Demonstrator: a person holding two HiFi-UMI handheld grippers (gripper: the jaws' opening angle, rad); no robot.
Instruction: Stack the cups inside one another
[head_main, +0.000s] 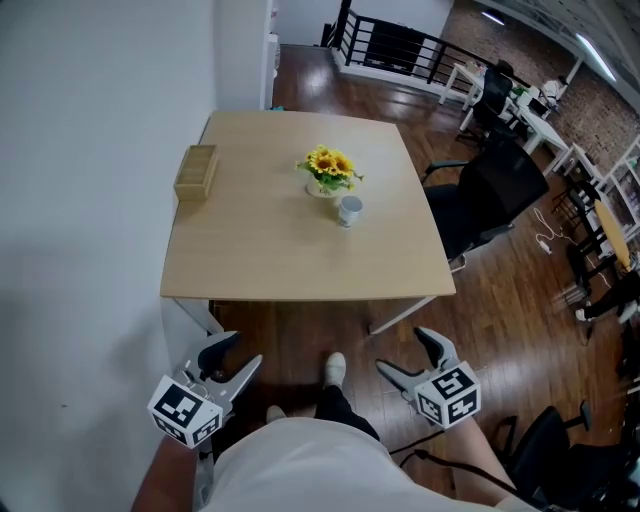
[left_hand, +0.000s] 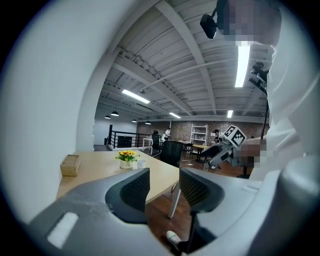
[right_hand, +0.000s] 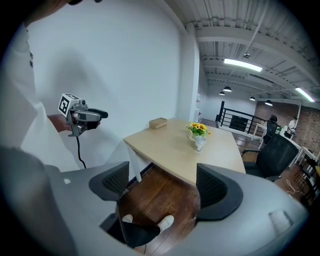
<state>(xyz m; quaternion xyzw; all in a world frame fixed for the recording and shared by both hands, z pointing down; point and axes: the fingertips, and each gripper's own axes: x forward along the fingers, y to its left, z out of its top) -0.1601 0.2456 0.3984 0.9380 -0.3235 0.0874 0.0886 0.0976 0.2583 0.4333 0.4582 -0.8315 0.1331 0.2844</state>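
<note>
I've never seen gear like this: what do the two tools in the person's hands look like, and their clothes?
The left gripper and right gripper are grey plastic, each with two curved jaws lined with dark ribbed pads. Each carries a white cube printed with black square markers. A black cable hangs from the left one. The person wears a white top.

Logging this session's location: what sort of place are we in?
Probably an open-plan office or loft workspace: a black office chair beside the wooden table, more white desks along a brick wall.
</note>
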